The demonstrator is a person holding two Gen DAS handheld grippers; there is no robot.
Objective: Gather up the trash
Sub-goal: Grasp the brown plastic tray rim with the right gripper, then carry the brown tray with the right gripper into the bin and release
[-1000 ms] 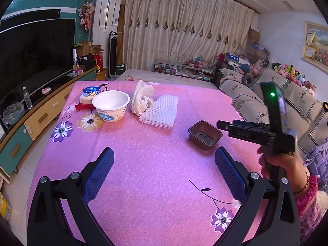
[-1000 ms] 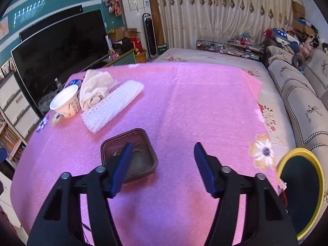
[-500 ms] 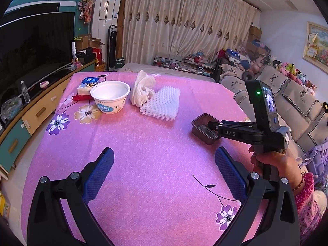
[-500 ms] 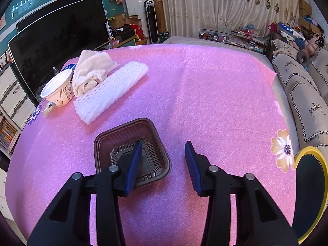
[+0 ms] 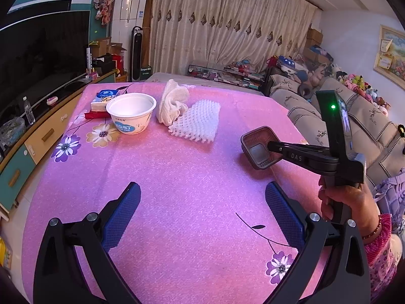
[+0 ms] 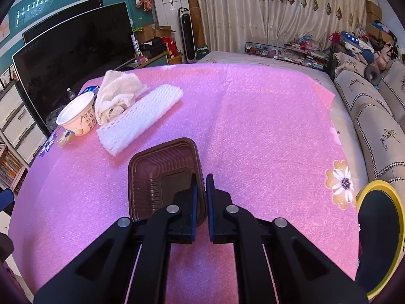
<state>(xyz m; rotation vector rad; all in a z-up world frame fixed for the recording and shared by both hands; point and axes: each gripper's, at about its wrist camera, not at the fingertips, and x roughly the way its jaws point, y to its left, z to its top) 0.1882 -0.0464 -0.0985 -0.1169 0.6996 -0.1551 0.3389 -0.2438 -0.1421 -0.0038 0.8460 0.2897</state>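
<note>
My brown tray [image 6: 162, 177] sits on the pink table [image 6: 253, 126], close to me. My right gripper [image 6: 201, 190] has just squeezed its 2 fingers together on the tray's right wall, 1 inside and 1 outside. I think that thin wall is the easy place to grab, because the tray is too wide to fit between the fingers. In the left view the tray looks tipped up a bit.

My left gripper [image 5: 202, 210] hangs over bare table with its fingers wide apart and nothing between them. I think it waits for the next piece of trash.

Farther back lie the white foam net [image 6: 139, 119], the crumpled cloth [image 6: 114, 96] touching it, and the paper bowl [image 6: 78, 114]. The yellow bin [image 6: 379, 240] sits low on my right, I guess so the trash can drop in.
</note>
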